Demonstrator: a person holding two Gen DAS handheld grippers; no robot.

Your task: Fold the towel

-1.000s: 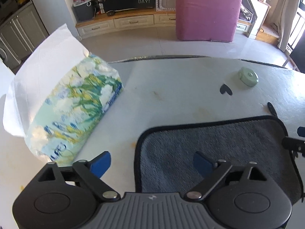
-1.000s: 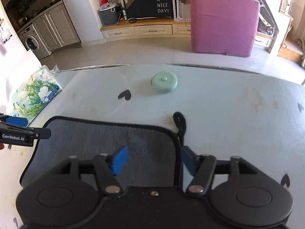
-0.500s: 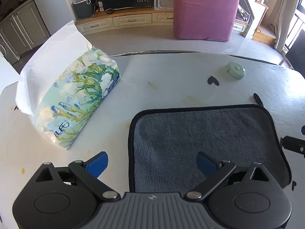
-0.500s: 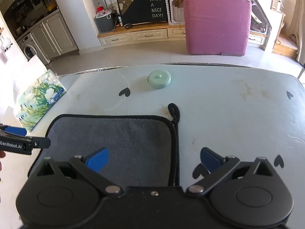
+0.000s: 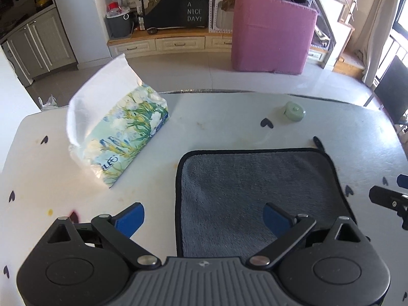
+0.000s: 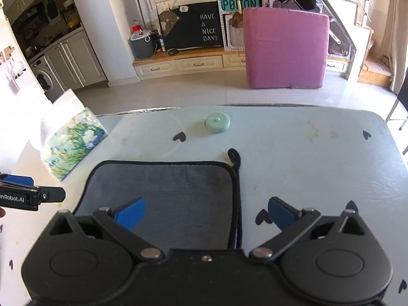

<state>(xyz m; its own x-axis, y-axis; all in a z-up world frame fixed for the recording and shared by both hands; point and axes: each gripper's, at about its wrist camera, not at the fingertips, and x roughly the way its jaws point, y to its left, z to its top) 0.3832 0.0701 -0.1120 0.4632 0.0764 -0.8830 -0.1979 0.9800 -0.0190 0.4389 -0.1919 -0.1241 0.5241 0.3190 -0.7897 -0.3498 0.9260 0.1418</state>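
A grey towel point(image 5: 257, 186) with black trim lies folded flat on the white table; it also shows in the right wrist view point(image 6: 165, 191). Its black hanging loop point(image 6: 234, 156) sticks out at the far right corner. My left gripper point(image 5: 201, 216) is open and empty above the towel's near left edge. My right gripper point(image 6: 206, 210) is open and empty above the towel's near right edge. Each gripper's tip shows at the side of the other view.
A flowered tissue pack point(image 5: 122, 135) lies left of the towel. A round pale green lid point(image 6: 218, 123) sits beyond the towel. Black heart stickers dot the table point(image 6: 318, 158). A pink block point(image 6: 285, 48) stands on the floor behind.
My right gripper has opened from nearly shut and let go of the towel's right edge. Both grippers have risen and pulled back, so more table shows.
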